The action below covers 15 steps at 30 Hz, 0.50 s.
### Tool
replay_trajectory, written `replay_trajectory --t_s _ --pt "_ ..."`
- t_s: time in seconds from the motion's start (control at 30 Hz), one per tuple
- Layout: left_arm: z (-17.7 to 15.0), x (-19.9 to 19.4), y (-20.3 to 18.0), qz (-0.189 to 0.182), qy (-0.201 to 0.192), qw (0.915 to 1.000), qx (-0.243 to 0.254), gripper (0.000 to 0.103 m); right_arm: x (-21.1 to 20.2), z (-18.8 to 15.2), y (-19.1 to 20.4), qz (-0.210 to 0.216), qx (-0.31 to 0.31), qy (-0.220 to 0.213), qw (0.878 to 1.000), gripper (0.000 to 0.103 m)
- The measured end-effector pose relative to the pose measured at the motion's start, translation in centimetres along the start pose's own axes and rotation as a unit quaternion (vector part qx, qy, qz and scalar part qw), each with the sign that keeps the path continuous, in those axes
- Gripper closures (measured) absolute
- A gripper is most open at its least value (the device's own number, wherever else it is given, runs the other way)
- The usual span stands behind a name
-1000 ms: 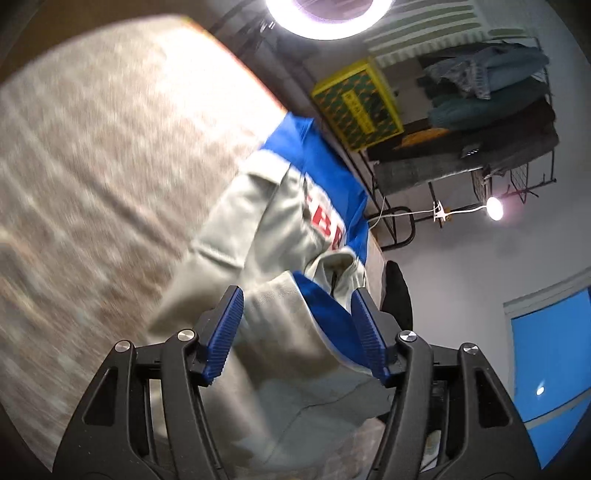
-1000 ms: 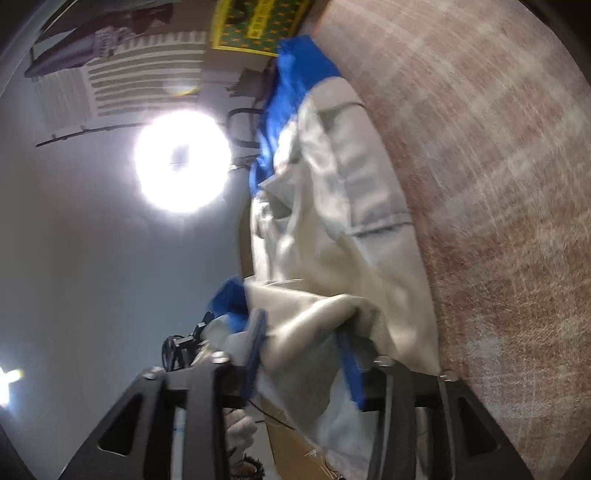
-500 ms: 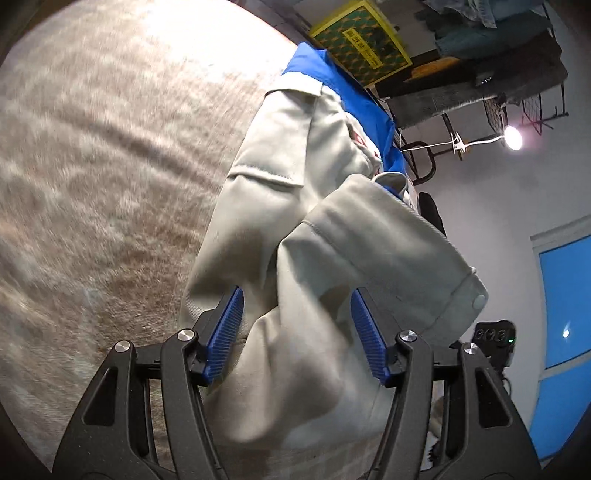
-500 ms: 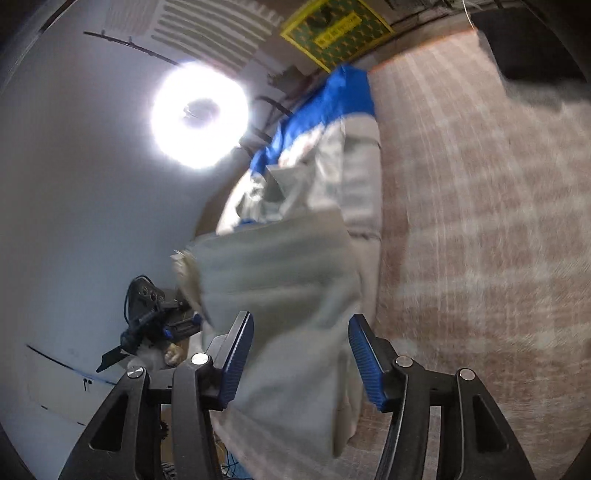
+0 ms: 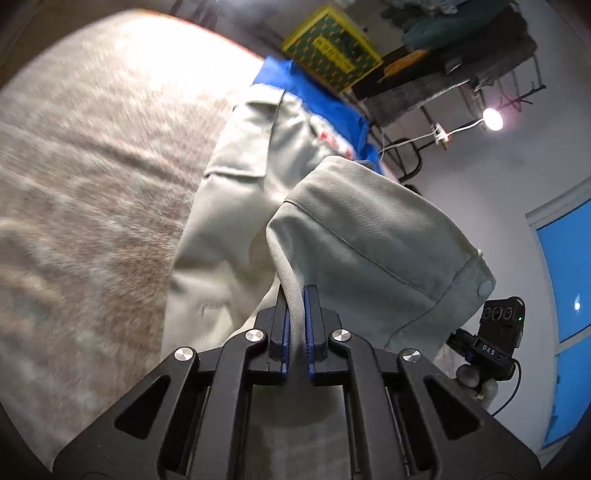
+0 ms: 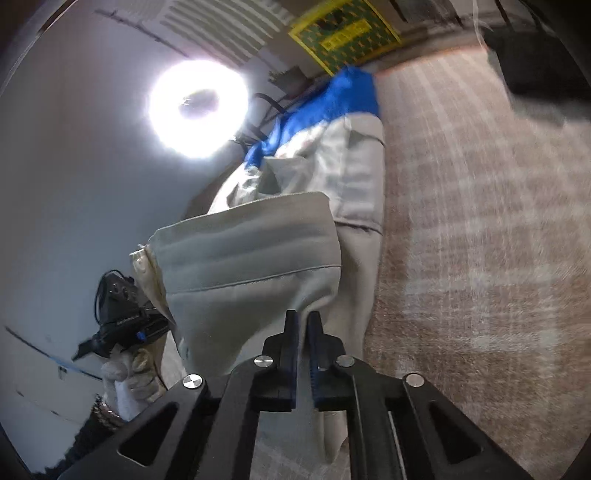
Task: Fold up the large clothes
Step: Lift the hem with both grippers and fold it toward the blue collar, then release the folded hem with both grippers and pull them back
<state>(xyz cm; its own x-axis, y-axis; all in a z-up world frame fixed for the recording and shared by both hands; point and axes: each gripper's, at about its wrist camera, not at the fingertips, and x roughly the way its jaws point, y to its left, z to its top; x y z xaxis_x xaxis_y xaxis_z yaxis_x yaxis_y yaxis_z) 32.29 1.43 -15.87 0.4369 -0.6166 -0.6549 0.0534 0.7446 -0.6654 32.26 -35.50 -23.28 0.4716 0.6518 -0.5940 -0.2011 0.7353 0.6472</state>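
Left wrist: left gripper [image 5: 295,325] has its fingers [image 5: 282,325] pressed nearly together, pinching a fold edge of the jacket [image 5: 236,206]. The pinched part is the grey sleeve [image 5: 373,251], lifted off the surface and draped to the right; its cuff with a snap button [image 5: 484,287] hangs at the far right. The rest of the jacket lies flat on the beige woven tabletop [image 5: 85,177], grey body with a pocket flap, blue panel [image 5: 317,99] at the far end with some red print, blurred. Beyond the tabletop edge: yellow-green box [image 5: 332,55], clothes rack [image 5: 454,59] with dark garments, small lamp [image 5: 493,119], blue window [image 5: 569,291]. The other gripper's black body [image 5: 496,343] shows at lower right, held in a gloved hand [image 5: 476,382].

Right wrist: right gripper [image 6: 302,339] has its fingers [image 6: 291,339] also closed to a narrow gap, clamped on the sleeve [image 6: 251,266] fabric. The sleeve is raised and spread leftward in front of the camera, cuff end at left. Jacket [image 6: 354,173] body lies behind it on the tabletop [image 6: 480,240], along its left edge, blue panel [image 6: 332,99] farthest away. Ring light [image 6: 199,109] glares on the wall at upper left; yellow-green box [image 6: 343,33] at top. The left gripper's body [image 6: 122,314] is at lower left in a gloved hand [image 6: 129,380], next to the cuff end of the sleeve. Dark object at top right, too blurred to identify.
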Motion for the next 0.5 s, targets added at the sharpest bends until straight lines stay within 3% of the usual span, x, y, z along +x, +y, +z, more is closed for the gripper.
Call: replay_trajectory --t_s 0.1,0.17,0.23,0.33,0.43,0.5 --pt "-0.8 -1.5 0.9 0.039 -0.007 0.9992 0.001 0.099 -0.9 0.2 2.2 -0.019 -0.045 -0.016 0.999 0.101" --pt "-1.1 -0.4 3.2 0.054 0.009 0.9977 -0.04 0.099 0.3 0.6 2.4 -0.05 -0.058 -0.013 0.997 0.102" --pt "-1.2 1.1 5.1 0.042 0.013 0.9952 -0.088 0.098 2.6 0.9 1.2 -0.084 -0.034 0.008 0.996 0.103" --pt "-0.9 1.1 3.9 0.062 -0.008 0.9965 -0.055 0.098 4.5 0.7 0.1 -0.113 -0.022 0.026 0.993 0.103" --pt "-0.5 0.1 2.5 0.057 -0.02 0.9981 -0.017 0.097 3.7 0.3 0.6 -0.125 -0.032 0.019 0.992 0.103" --pt "-0.4 -0.7 2.0 0.073 -0.034 0.9966 0.013 0.097 2.5 0.3 0.8 -0.117 -0.036 0.008 0.992 0.103"
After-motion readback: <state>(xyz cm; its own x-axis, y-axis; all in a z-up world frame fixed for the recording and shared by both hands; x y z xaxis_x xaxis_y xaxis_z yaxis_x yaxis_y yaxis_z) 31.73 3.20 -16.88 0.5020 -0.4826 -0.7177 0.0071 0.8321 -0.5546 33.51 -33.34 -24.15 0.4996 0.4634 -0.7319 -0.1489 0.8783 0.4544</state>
